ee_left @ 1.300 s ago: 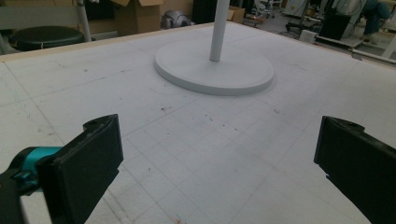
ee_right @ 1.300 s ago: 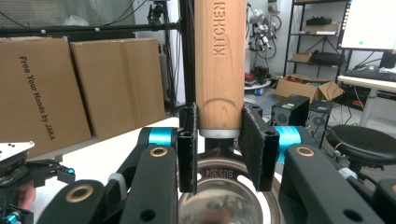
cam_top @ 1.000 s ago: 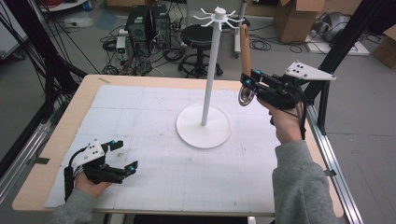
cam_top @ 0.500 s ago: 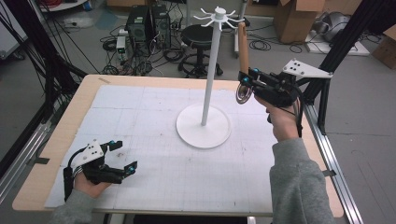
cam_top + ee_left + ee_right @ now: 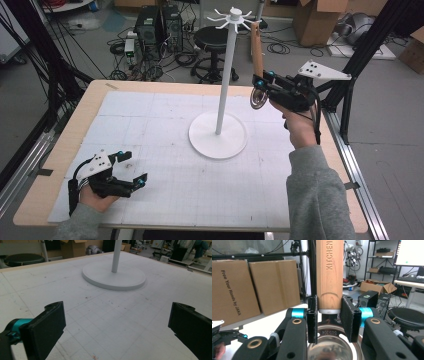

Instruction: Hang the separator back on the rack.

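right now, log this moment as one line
right gripper: shut on ladle, handle up, beside rack | left gripper: open, holding nothing, on table

One wooden-handled utensil (image 5: 256, 50), one white hanging stand (image 5: 218, 132), two hand-held grippers, left (image 5: 131, 170), right (image 5: 260, 86), one table (image 5: 90, 107)

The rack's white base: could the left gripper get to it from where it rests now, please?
Probably yes. The left gripper rests low with jaws open and holding nothing, and bare mat lies between it and the base. The ladle is held up by the right gripper, clear of that path.
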Motion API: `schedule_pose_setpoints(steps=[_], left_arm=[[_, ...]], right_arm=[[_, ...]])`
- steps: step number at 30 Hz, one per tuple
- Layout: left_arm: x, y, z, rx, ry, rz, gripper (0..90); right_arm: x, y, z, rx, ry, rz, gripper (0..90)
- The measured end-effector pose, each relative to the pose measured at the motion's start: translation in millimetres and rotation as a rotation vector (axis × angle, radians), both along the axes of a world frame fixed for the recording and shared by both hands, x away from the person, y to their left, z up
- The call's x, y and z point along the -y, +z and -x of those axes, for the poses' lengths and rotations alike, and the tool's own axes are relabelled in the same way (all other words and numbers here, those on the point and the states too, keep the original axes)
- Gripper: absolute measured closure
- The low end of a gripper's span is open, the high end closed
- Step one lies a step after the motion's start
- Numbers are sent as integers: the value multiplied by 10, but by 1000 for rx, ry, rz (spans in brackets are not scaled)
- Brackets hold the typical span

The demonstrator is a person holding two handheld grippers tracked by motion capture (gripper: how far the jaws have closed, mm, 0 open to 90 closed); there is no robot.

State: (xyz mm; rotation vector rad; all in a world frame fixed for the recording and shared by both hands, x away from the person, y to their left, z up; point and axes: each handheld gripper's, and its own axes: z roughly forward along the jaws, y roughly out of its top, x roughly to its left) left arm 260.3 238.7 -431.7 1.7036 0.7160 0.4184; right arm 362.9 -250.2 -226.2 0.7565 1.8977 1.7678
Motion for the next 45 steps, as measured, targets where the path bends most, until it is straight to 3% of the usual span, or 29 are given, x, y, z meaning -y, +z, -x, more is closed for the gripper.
schedule_pose_setpoints(steps=[21,45], left_arm=[[-3,-8,-4,-5,-5,-1,17],[-19,-17,25,-5,-12,11,17]], right_arm=[[-24,-34,-47,-15,-9,34,697],[-225,-89,-130,-18,-21,37,694]])
